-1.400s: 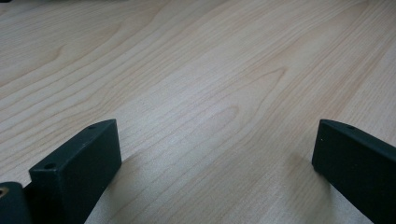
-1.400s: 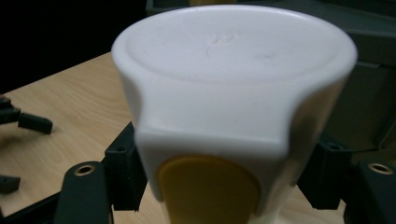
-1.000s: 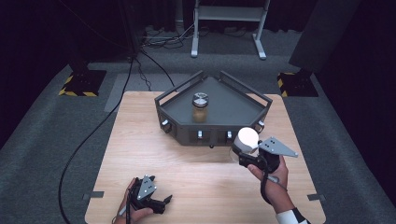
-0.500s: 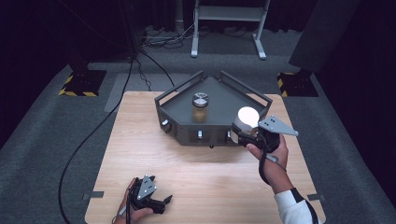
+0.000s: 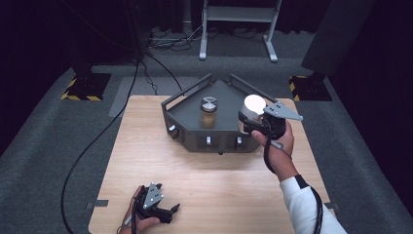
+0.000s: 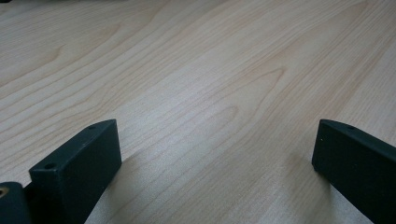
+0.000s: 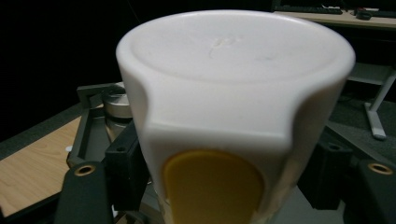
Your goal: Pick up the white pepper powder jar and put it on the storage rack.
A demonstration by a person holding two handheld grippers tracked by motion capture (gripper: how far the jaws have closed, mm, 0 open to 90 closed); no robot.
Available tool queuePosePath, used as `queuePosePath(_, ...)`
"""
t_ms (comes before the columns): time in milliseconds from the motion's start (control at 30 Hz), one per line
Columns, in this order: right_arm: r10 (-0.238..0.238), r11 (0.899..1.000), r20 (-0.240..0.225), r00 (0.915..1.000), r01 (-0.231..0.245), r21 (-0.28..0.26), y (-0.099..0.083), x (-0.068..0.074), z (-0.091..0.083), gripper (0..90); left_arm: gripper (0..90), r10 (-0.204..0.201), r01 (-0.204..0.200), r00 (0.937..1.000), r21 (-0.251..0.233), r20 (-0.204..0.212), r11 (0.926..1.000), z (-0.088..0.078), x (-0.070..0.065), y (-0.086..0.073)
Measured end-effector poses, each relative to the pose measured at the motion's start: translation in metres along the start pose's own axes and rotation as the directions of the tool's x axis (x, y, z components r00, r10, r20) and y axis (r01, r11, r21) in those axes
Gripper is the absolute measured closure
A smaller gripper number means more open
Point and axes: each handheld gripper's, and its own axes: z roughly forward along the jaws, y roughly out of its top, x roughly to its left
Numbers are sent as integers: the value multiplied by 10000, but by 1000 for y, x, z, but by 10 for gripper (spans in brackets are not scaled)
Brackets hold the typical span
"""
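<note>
Right gripper view had the white container [image 7: 233,112] so close that its base was cut off at the bottom edge; a yellow oval patch sat low on its side, and no writing could be read on it. The right hand-held gripper [image 7: 219,186] was clamped on that container, one black jaw on each flank. In the high view the container [image 5: 254,105] hung above the right edge of the grey tray [image 5: 221,95], with the right hand-held gripper [image 5: 254,122] just beside that edge. Inside the tray stood a glass jar [image 5: 209,113] with a metal lid and brownish contents; its label was too small to make out. The front wall of the tray carried small knobs. Well apart from the tray, at the near edge of the desk [image 5: 146,141], the left hand-held gripper [image 5: 165,212] rested with its jaws spread wide and nothing between them, bare wood beneath.
</note>
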Motion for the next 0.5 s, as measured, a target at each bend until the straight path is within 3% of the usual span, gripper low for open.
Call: queuePosePath(500, 146, 9999, 283, 9995, -148, 88, 24, -16, 31, 302, 13, -10, 10, 10000, -8, -6, 10000, 0, 0, 0)
